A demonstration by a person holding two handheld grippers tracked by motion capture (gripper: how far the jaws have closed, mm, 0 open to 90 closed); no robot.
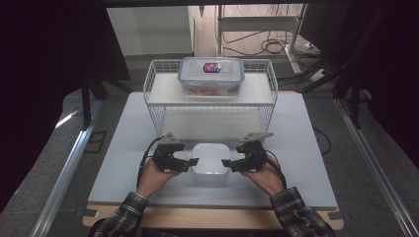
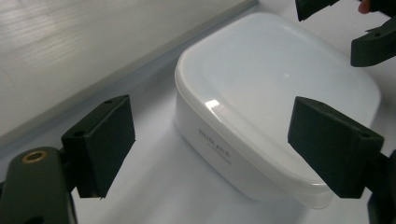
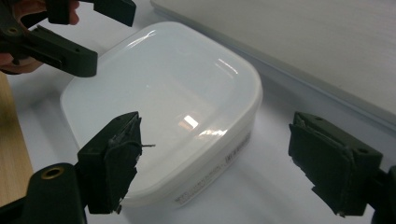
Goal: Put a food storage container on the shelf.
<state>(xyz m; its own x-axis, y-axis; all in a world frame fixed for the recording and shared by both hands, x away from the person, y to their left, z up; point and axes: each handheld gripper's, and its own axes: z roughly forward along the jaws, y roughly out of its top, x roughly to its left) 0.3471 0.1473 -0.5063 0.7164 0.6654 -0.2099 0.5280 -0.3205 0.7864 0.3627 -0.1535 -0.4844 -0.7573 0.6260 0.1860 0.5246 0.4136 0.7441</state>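
Note:
A white lidded plastic box (image 1: 210,160) sits on the white board, between my two grippers. My left gripper (image 1: 191,161) points at the box's left side, my right gripper (image 1: 227,163) at its right side. In the left gripper view the black jaws of the left gripper (image 2: 217,144) stand wide apart, with a near corner of the box (image 2: 261,88) between them and no pad pressing on it. The right gripper (image 3: 224,163) likewise stands open around a corner of the box (image 3: 163,88). Each gripper view shows the other gripper across the lid.
A white wire rack (image 1: 158,66) stands just behind the box, its lower shelf open toward me. On top of it rests a clear container with a blue-edged lid (image 1: 211,74). The white board (image 1: 306,148) lies on a wooden table; dark floor and rails lie on either side.

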